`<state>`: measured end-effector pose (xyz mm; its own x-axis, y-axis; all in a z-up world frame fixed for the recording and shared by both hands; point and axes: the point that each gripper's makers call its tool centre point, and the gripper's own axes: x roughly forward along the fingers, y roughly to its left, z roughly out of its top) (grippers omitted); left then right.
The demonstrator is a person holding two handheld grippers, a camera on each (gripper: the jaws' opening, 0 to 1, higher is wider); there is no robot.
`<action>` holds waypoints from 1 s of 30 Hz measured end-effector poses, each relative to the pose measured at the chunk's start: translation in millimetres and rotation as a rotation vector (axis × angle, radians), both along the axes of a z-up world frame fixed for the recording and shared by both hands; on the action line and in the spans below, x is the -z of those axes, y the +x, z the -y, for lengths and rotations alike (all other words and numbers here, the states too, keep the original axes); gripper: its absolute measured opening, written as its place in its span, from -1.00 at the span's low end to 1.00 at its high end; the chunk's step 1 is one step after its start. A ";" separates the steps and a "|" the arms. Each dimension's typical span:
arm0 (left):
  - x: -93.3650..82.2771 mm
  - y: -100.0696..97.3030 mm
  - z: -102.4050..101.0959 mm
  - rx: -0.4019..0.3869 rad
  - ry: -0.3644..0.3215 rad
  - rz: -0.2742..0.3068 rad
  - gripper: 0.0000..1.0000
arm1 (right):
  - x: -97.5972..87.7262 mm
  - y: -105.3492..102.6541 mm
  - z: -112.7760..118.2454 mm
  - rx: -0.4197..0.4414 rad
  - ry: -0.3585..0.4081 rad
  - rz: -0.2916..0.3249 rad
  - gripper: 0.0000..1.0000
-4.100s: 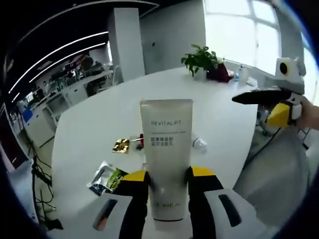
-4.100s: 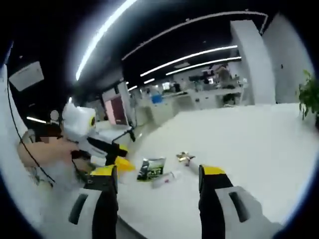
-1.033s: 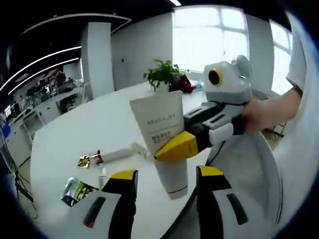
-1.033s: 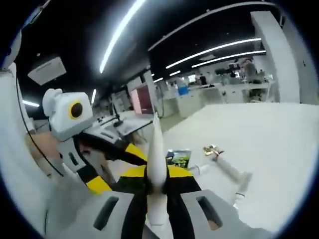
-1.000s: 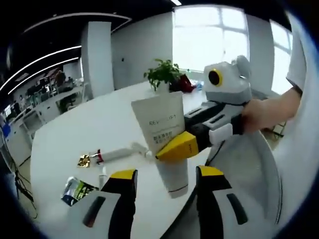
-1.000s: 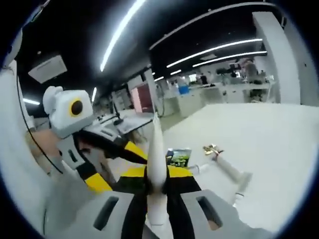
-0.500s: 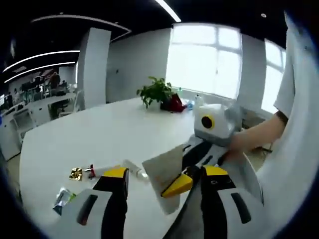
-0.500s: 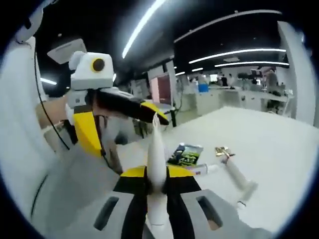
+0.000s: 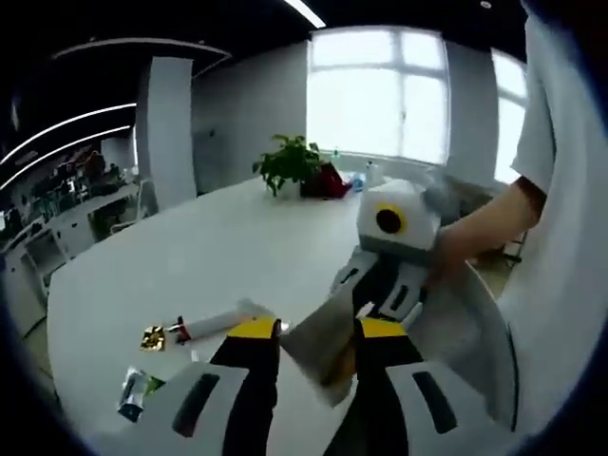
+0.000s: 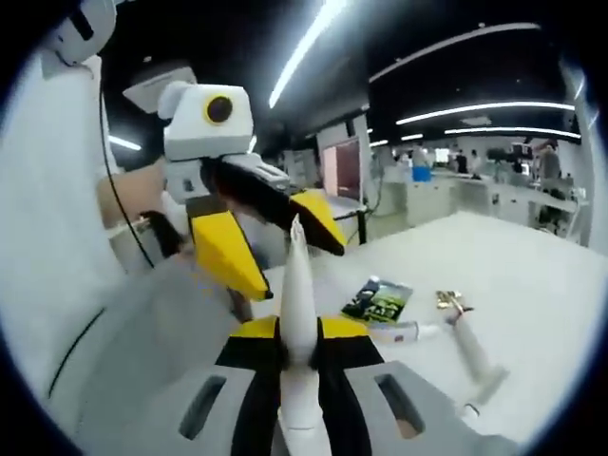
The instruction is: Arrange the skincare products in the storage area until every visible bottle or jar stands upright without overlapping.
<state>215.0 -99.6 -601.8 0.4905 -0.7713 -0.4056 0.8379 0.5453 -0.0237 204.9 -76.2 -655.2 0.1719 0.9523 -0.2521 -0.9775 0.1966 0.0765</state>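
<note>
**Cream tube held above the table, yet to be stood upright**

Off to the left of the left gripper (image 9: pixel 306 347), a green sachet (image 9: pixel 135 392), a gold wrapper (image 9: pixel 152 336) and a slim tube (image 9: pixel 217 321) lie flat on the white table (image 9: pixel 190 256). The left gripper's yellow-tipped jaws stand apart, with the flat crimped end of the white cream tube (image 9: pixel 318 342) tilted in the gap between them; whether either jaw touches it cannot be told. Behind and to the right, the right gripper (image 10: pixel 302 347) is clamped on that tube, its jaws closed against the tube's two faces, the tube seen edge-on and pointing straight ahead of them in the right gripper view. A hand (image 9: pixel 456 249) and bare forearm reach in from the right, wrapped round the right gripper's handle.

The step in hand looks like carrying the cream tube to a standing spot. The next move would seem to call for lowering it cap-down onto bare table, clear of the items lying there, before the jaws part.
</note>
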 end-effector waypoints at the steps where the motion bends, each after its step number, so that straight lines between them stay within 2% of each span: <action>1: -0.7 1.0 1.1 0.006 0.002 0.009 -0.32 | 1.0 -0.5 -0.1 -0.005 -0.001 -0.002 -0.77; 3: 1.0 2.3 2.9 0.031 0.021 0.021 -0.32 | 3.9 -0.7 -0.2 -0.019 -0.008 0.000 -0.77; 8: 18.9 4.8 9.5 0.129 0.157 0.071 -0.36 | 4.0 0.6 0.1 -0.050 -0.014 0.013 -0.77; 13: 26.5 10.8 14.3 0.156 0.188 0.068 -0.37 | 8.7 4.7 0.3 -0.055 -0.021 0.018 -0.76; 17: 32.5 15.6 15.0 0.176 0.188 0.053 -0.42 | 15.4 12.5 4.2 -0.041 -0.032 0.017 -0.76; 19: 32.1 17.0 17.6 0.189 0.200 0.074 -0.44 | 16.9 16.4 5.6 -0.037 -0.035 0.020 -0.76; 30: 53.2 16.0 23.6 0.293 0.273 0.051 -0.66 | 37.7 24.9 7.5 -0.051 -0.087 0.042 -0.71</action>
<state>231.1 -123.3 -655.1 0.2906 -0.7486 -0.5959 0.9552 0.2632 0.1352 229.8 -83.7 -692.9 0.1364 0.9347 -0.3281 -0.9883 0.1512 0.0198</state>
